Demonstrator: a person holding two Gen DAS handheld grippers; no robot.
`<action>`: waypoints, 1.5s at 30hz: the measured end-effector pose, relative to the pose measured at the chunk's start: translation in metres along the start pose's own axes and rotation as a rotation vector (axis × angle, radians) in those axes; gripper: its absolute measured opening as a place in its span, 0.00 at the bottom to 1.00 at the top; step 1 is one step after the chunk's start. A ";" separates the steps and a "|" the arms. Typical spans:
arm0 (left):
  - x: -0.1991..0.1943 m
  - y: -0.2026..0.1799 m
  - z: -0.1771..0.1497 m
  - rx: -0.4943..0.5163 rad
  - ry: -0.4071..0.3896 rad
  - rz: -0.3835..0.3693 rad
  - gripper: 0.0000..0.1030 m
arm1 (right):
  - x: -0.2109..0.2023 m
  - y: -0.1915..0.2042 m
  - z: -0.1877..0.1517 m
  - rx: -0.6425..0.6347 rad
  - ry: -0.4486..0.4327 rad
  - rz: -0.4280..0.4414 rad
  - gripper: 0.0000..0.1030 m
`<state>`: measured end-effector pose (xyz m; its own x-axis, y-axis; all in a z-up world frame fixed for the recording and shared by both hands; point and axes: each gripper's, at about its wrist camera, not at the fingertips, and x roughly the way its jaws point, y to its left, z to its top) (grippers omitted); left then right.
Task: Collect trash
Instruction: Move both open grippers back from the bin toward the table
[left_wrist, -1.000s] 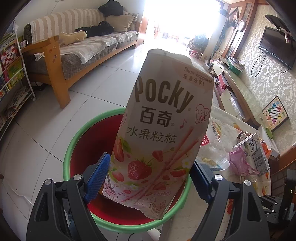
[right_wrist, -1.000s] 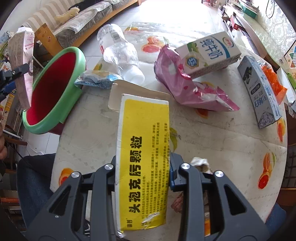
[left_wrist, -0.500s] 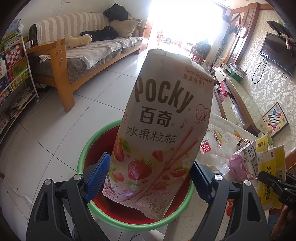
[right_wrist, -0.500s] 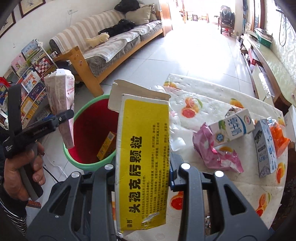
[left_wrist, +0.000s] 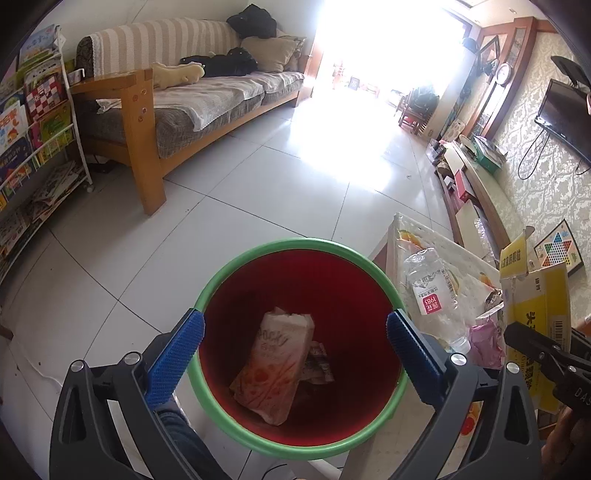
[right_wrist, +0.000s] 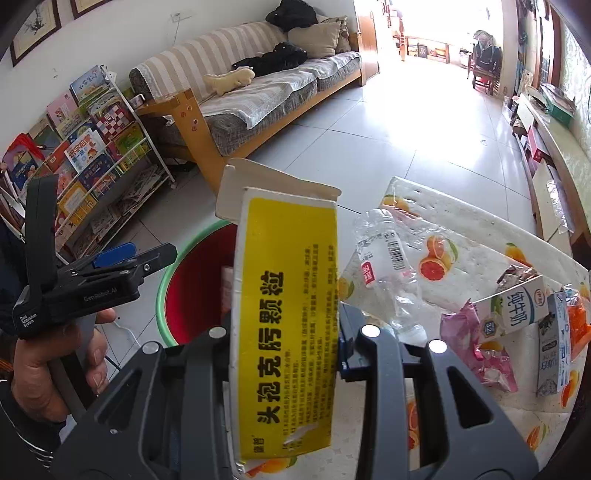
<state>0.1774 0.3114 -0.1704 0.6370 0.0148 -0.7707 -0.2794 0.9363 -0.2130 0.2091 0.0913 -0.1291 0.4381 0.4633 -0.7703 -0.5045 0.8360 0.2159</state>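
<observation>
While left tool (left_wrist: 295, 354) has just spread empty, Pocky box (left_wrist: 275, 363) in bin (left_wrist: 295, 247) shows only there; right tool (right_wrist: 284, 345) pinches yellow carton (right_wrist: 286, 317)

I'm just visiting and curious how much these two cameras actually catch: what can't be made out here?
- Bin contents: in the right wrist view, the yellow box in the right gripper hides most of the inside.
- Litter under the Pocky box: left wrist view, covered and in shadow.
- Room past the doorway: both views, washed out by glare.
- Small print on the yellow box: right wrist view, too small.
- Milk carton and neighbours: right wrist view, cut by the edge.
</observation>
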 end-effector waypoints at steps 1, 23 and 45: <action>-0.003 0.004 0.000 -0.009 -0.009 0.005 0.93 | 0.003 0.003 0.001 -0.010 0.001 0.002 0.31; -0.042 0.059 0.000 -0.125 -0.093 0.125 0.93 | 0.068 0.086 0.016 -0.178 0.050 0.026 0.91; -0.026 -0.086 -0.011 0.045 -0.037 -0.074 0.93 | -0.049 -0.086 -0.049 0.067 -0.029 -0.247 0.96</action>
<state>0.1768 0.2264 -0.1385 0.6810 -0.0428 -0.7311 -0.1984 0.9502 -0.2405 0.1949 -0.0179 -0.1389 0.5632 0.2504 -0.7875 -0.3298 0.9419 0.0636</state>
